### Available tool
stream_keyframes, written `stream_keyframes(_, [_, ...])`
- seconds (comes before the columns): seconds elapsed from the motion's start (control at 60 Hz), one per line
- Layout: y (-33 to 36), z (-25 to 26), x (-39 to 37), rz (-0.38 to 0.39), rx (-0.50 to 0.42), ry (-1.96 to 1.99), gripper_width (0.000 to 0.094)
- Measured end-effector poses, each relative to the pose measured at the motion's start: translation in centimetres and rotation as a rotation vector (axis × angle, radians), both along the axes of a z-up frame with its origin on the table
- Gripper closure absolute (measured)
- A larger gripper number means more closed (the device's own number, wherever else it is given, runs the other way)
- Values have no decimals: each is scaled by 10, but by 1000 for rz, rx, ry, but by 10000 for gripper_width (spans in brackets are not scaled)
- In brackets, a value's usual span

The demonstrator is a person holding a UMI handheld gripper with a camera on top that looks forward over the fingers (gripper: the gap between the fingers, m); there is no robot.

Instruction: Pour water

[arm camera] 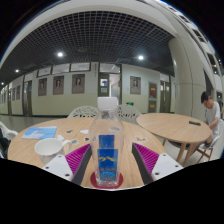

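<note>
A clear water bottle [108,150] with a blue label and a white cap stands upright on a red coaster [93,182] on a round wooden table [60,165]. My gripper [109,166] is open, with the bottle between its fingers and a gap on each side. The magenta pads [76,157] flank the bottle's lower half. A white bowl [47,148] sits on the table to the left, beyond the left finger.
A blue sheet [40,132] lies on the table behind the bowl. White chairs [85,112] stand at the far side. A second round table [175,125] is to the right, with a seated person [210,112] beside it.
</note>
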State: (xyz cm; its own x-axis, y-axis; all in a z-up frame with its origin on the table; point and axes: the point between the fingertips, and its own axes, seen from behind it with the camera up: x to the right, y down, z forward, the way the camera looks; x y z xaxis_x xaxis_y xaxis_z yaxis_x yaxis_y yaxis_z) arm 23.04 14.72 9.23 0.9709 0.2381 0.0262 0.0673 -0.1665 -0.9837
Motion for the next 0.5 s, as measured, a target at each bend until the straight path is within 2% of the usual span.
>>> stream_keyframes(0.083, [-20,5,3,-8,24,-40,89])
stream_keyframes(0.183, [-58,3,6,1,-4,-32,88])
stream_keyframes(0.333, [-133,1,-17,110,-50,58,88])
stream_keyframes(0.5, [-184,1,-54,228,-72,97,92])
